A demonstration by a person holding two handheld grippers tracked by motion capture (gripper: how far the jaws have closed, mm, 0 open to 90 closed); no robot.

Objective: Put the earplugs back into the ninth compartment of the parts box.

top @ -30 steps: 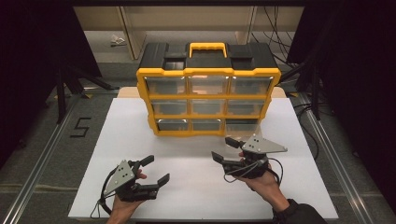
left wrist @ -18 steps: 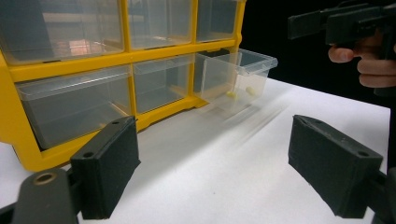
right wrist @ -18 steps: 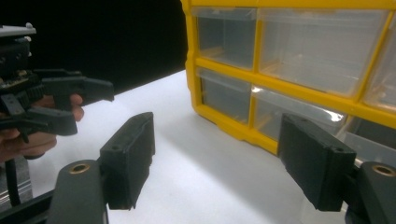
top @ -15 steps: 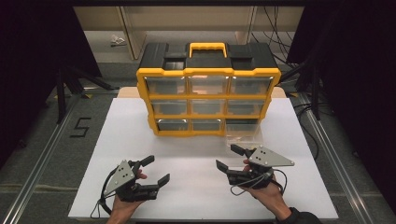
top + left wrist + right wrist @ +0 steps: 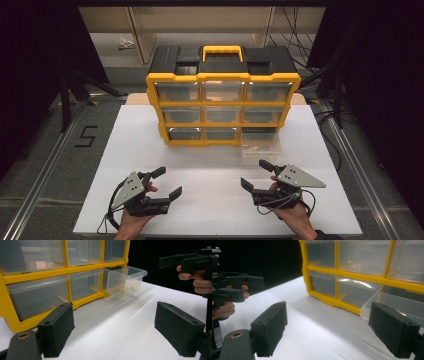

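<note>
A yellow organizer cabinet (image 5: 222, 107) with clear drawers stands at the back of the white table (image 5: 125, 145). Its bottom right drawer (image 5: 261, 146) is pulled out, and in the left gripper view this drawer (image 5: 127, 281) holds two small pale pieces (image 5: 122, 290). My left gripper (image 5: 167, 182) rests open near the front left edge, nothing between its jaws (image 5: 117, 327). My right gripper (image 5: 255, 174) is open too, a short way in front of the pulled-out drawer (image 5: 397, 305), and its jaws (image 5: 329, 330) hold nothing.
A black top with a yellow handle (image 5: 220, 50) caps the cabinet. Dark stands and cables (image 5: 325, 120) flank the table on the floor. A number marking (image 5: 86, 136) lies on the floor at the left. Bare table stretches between the grippers and the cabinet.
My right gripper has drawn back from the cabinet's bottom right drawer toward the near edge. The left gripper has stayed where it was.
</note>
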